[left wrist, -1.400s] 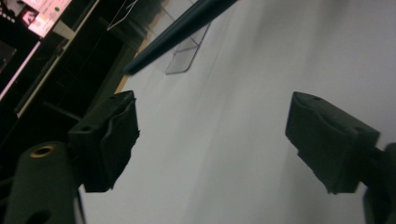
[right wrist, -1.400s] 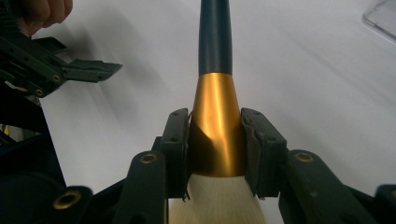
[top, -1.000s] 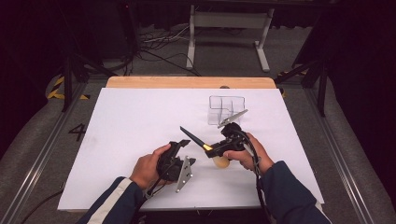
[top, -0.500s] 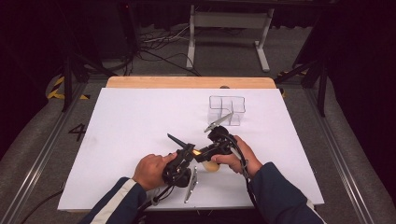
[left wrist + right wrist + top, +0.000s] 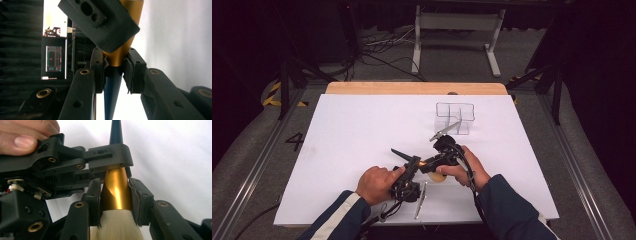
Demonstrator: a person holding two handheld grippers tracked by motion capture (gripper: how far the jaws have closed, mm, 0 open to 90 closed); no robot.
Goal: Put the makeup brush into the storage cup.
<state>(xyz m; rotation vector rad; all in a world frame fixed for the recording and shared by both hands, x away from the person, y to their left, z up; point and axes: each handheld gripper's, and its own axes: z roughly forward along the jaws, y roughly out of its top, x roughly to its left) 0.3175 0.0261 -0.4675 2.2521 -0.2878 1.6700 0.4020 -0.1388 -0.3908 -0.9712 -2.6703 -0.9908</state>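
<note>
Both grippers are clamped on one brush (image 5: 424, 164), a makeup-style brush with a dark tapered handle, a gold ferrule and pale bristles. Seen along the right gripper (image 5: 116, 195), its two padded jaws squeeze the gold ferrule just above the bristles; seen along the left gripper (image 5: 113, 72), its jaws pinch the brush where the gold meets the dark handle. From above, the left hand (image 5: 374, 184) and the right hand (image 5: 467, 170) sit close together near the front edge of the white table (image 5: 362, 125), forearms in dark sleeves coming in from below, the two tools touching along the brush between them. The brush lies tilted, its dark handle tip pointing away to the left, its bristle end by the right hand. I count two grippers, one brush, and one clear plastic organizer (image 5: 455, 117) with several compartments, which stands well apart toward the far right part of the table, with a thin silver item (image 5: 445, 131) leaning out of its near side. Another slim silver piece (image 5: 420, 200) lies on the table just beside the left gripper. Open white surface spreads wide to the left and behind the hands.
</note>
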